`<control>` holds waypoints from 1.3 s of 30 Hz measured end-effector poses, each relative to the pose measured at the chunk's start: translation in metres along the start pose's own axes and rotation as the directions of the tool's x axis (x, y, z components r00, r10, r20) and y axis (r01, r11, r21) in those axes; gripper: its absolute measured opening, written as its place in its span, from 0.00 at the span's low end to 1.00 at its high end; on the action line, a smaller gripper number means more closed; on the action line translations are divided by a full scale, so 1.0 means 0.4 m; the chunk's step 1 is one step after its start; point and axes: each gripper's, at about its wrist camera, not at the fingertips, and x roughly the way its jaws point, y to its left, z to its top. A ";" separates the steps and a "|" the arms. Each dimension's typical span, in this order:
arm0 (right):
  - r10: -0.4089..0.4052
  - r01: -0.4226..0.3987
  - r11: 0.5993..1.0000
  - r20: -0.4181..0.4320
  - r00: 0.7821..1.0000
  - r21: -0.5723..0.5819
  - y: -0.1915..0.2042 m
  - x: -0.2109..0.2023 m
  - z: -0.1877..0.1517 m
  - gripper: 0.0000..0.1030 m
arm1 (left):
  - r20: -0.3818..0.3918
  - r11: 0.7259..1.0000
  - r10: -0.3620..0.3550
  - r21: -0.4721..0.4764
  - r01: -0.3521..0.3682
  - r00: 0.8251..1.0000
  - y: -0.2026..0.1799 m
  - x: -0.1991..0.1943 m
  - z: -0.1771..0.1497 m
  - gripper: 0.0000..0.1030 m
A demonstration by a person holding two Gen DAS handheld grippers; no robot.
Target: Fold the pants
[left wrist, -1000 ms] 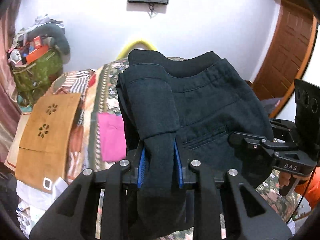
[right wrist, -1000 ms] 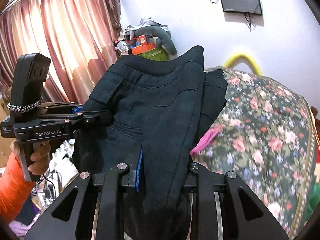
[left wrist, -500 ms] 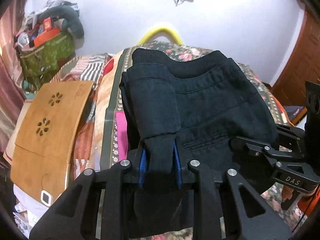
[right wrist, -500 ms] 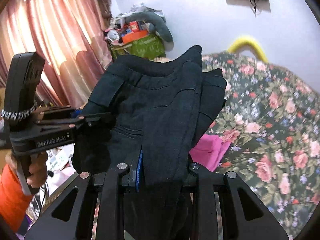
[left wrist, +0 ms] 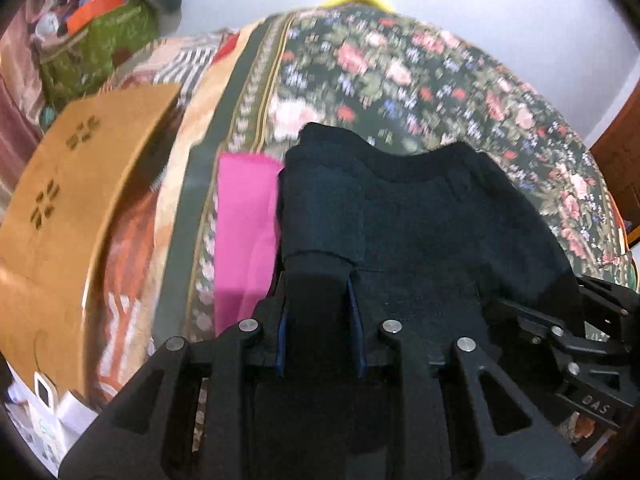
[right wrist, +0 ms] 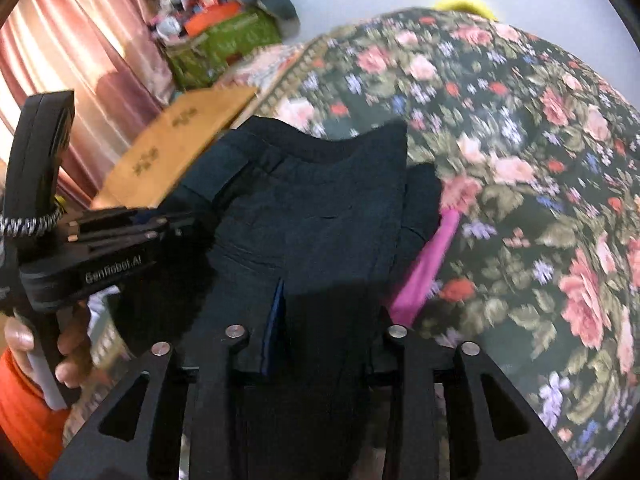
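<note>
Folded dark navy cotton pants (left wrist: 420,240), bunched thick: gripped by left gripper (left wrist: 320,312) and right gripper (right wrist: 328,312), fingers opening, over the floral bedspread (left wrist: 400,72) near its patterned border edge; laying-down and release judged outstanding.

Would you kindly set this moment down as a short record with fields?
garment: black pants, folded, held over the bed
left gripper: jaws opening, pants fabric between them
right gripper: jaws opening, pants fabric between them
surface: floral bedspread
beside pants: pink cloth lying on the bedspread
further left: brown board with cut-out patterns
person: hand on the left gripper's handle, orange sleeve
</note>
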 end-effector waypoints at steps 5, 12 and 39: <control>-0.008 0.008 1.000 0.012 1.000 0.001 -0.018 -0.067 -0.049 0.31 | 0.031 0.998 0.057 0.023 -0.058 0.998 -0.005 -0.037 -0.035 0.33; -0.034 0.038 0.999 0.115 0.993 -0.035 -0.002 -0.240 -0.111 0.31 | 0.121 0.990 0.122 0.062 -0.130 0.985 -0.007 -0.229 -0.098 0.34; 0.056 0.112 0.976 0.716 0.696 -0.185 0.387 -0.975 -0.456 0.44 | 0.732 0.990 0.029 0.072 -0.120 0.681 -0.249 -1.173 -0.611 0.67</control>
